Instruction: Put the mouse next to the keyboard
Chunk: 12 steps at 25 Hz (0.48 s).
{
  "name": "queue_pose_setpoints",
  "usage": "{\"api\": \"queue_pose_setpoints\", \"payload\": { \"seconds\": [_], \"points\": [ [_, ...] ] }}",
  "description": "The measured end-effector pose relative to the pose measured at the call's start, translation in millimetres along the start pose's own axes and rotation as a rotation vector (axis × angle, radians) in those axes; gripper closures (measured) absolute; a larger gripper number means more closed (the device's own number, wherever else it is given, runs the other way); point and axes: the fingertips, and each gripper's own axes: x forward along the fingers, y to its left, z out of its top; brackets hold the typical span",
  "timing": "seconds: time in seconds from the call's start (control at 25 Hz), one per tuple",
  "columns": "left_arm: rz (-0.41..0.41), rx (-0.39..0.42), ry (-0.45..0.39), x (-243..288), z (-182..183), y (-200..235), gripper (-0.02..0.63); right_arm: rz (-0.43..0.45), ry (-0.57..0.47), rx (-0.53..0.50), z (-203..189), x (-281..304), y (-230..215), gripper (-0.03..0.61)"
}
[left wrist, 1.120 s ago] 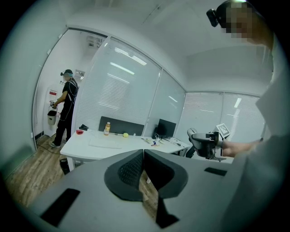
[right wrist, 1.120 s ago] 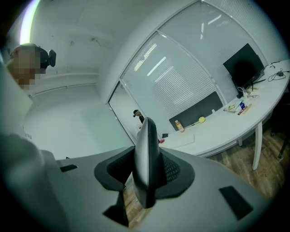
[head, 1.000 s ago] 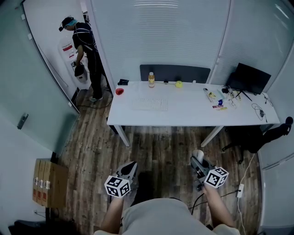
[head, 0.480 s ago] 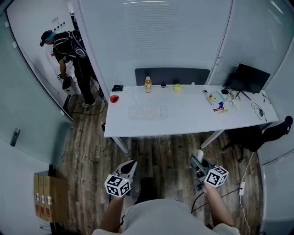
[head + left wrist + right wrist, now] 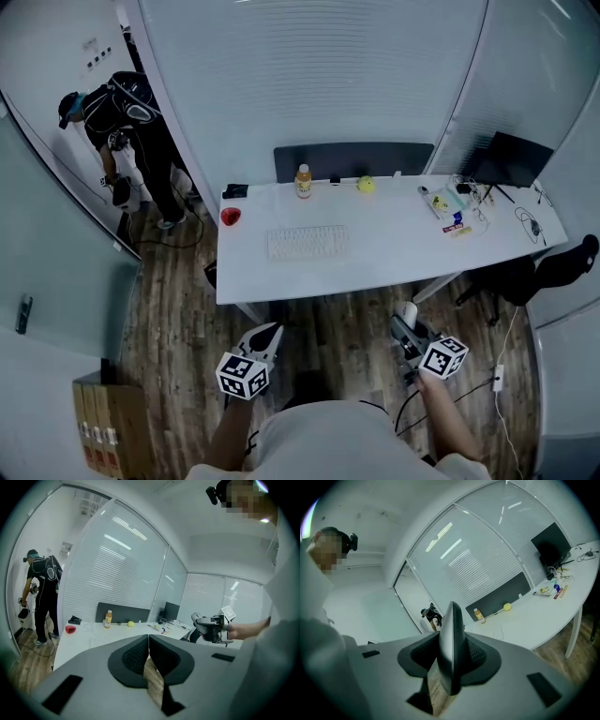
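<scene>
A white keyboard (image 5: 307, 242) lies on the left half of the white desk (image 5: 394, 253), some way ahead of me. My right gripper (image 5: 406, 325) hangs low over the wood floor in front of the desk. It is shut on a grey mouse (image 5: 451, 644), which stands on edge between the pads in the right gripper view. My left gripper (image 5: 266, 337) is level with it on the left, its jaws closed together on nothing. In the left gripper view its fingers (image 5: 136, 656) meet, and the right gripper (image 5: 211, 627) shows off to the right.
On the desk stand an orange bottle (image 5: 303, 181), a yellow ball (image 5: 366, 185), a red thing (image 5: 230, 217), a black monitor (image 5: 511, 159) and small clutter (image 5: 450, 211). A person (image 5: 122, 122) stands far left. A black chair (image 5: 553, 272) is at the right, cardboard boxes (image 5: 103, 427) at the lower left.
The desk has drawn nearer and lower in the head view, so I have moved towards it. The person at the left has shifted. Both grippers keep their pose and grip.
</scene>
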Motion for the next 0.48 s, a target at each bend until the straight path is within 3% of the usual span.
{"api": "queue_pose_setpoints", "payload": {
  "seconds": [0.48],
  "points": [
    [-0.061, 0.005, 0.031, 33.0, 18.4, 59.0, 0.595, -0.056, 0.009, 0.006, 8.1, 53.4, -6.2, 0.434]
  ]
}}
